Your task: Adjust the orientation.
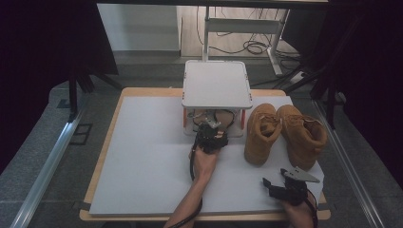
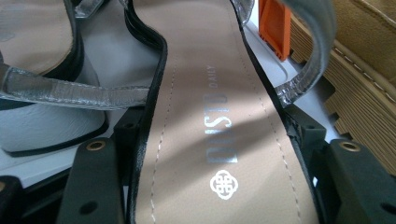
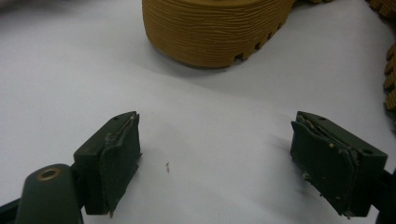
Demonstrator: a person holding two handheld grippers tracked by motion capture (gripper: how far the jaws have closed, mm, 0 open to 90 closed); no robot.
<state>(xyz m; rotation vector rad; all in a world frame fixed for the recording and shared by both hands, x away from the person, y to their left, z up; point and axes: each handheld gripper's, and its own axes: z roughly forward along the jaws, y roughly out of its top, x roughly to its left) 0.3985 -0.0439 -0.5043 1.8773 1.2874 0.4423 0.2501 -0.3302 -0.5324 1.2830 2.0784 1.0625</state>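
The white table (image 1: 142,156) carried a white two-tier rack (image 1: 216,85) at its far edge. Two tan boots (image 1: 285,133) stood just right of the rack. The sandal (image 2: 210,116) lay on the rack's lower shelf, beside its orange post (image 2: 275,25). Your left gripper (image 1: 210,135) had reached under the rack's top tier, jaws clamped on the sandal's sole edges. Your right gripper (image 3: 215,163) rested well in front of the rack, near the boots, jaws spread and empty.

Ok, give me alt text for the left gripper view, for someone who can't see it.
The left gripper has its two black jaws on either side of a sandal with a tan insole, black edge and silver straps. A second sandal lies at left, an orange post and a tan boot sole at right.
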